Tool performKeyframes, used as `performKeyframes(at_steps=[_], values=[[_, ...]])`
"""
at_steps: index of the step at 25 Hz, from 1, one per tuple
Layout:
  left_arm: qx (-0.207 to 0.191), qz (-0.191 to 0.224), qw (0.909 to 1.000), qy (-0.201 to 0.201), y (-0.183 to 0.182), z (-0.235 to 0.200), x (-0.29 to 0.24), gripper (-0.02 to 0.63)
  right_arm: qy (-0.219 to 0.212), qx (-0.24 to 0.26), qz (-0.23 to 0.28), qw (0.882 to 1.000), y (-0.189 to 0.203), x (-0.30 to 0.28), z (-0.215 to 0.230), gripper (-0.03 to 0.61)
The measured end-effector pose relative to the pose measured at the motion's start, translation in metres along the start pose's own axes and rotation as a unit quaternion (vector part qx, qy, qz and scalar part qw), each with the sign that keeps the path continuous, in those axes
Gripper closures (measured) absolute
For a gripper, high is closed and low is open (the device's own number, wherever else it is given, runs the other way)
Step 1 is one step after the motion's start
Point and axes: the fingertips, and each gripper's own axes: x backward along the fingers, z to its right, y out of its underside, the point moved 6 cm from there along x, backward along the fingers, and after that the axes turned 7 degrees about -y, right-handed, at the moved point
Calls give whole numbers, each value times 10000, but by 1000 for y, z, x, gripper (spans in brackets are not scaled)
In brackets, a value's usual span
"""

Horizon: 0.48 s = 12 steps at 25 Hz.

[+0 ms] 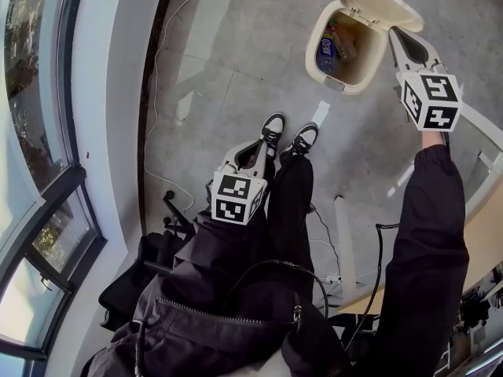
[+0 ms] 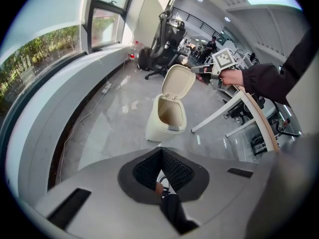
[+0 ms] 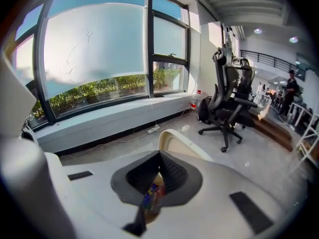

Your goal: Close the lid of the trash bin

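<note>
Overhead first, from the head view: the trash bin [image 1: 314, 49] stands on the floor, its lid [image 1: 385, 5] swung up and open, with litter [image 1: 328, 51] inside. The right gripper [image 1: 395, 36] reaches out so its fingertips sit just beside the raised lid; whether they touch it cannot be told. The left gripper [image 1: 262, 146] hangs low, and the shoes [image 1: 272, 128] are just past its fingertips.

Left gripper view: the fingers are drawn together with only a thin slit between them and nothing held. The bin [image 2: 155, 126] stands well beyond them. This side-on view alone shows the lid [image 2: 179, 81] upright, and the hand [image 2: 233, 76] holding the right gripper [image 2: 197, 69] close to the lid's upper edge. An office chair [image 2: 167, 31] stands far behind.

Right gripper view: the fingers are also together and hold nothing. The lid's rim [image 3: 182, 142] curves just above the fingertips. Coloured litter [image 3: 151, 195] shows through the slit below them, so the bin mouth lies straight ahead. The window [image 3: 94, 49] is beyond.
</note>
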Motion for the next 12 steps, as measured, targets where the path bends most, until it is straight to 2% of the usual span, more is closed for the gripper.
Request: performKeyframes(at_steps=[7,12], values=[[64,16,10000,-23,1,-2,1,618,310,293,-35,9991,-23,-4,32,567],[193,87,9997,-78,-4,-8,1,618,344,567,-431,9969,-26,-16,52,484]])
